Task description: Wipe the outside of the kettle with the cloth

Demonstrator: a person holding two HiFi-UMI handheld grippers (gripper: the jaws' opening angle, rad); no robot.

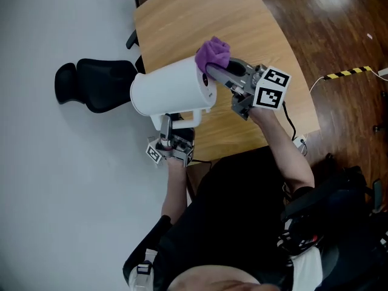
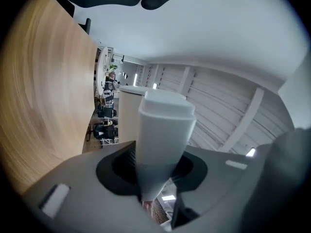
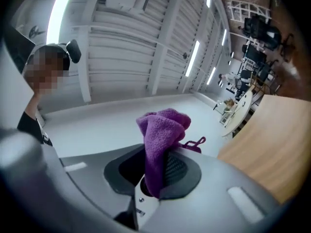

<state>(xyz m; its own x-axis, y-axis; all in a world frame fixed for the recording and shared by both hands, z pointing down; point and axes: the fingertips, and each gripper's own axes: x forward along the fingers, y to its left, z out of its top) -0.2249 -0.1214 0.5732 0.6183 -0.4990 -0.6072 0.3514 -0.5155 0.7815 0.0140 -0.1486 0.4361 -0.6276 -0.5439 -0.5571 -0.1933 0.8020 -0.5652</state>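
A white kettle [image 1: 173, 90] is held tipped on its side above the wooden table [image 1: 242, 29]. My left gripper [image 1: 165, 139] is shut on the kettle's handle [image 2: 163, 130], which fills the middle of the left gripper view. My right gripper [image 1: 219, 73] is shut on a purple cloth [image 1: 212, 53], pressed against the kettle's upper right end. In the right gripper view the cloth [image 3: 162, 135] bunches up between the jaws, with the kettle's white surface [image 3: 97, 130] right behind it.
A black office chair [image 1: 91, 82] stands on the pale floor left of the table. A yellow-black floor tape [image 1: 345, 73] and a white cable [image 1: 318, 83] lie on the dark wood floor to the right. The person's dark clothing fills the bottom of the head view.
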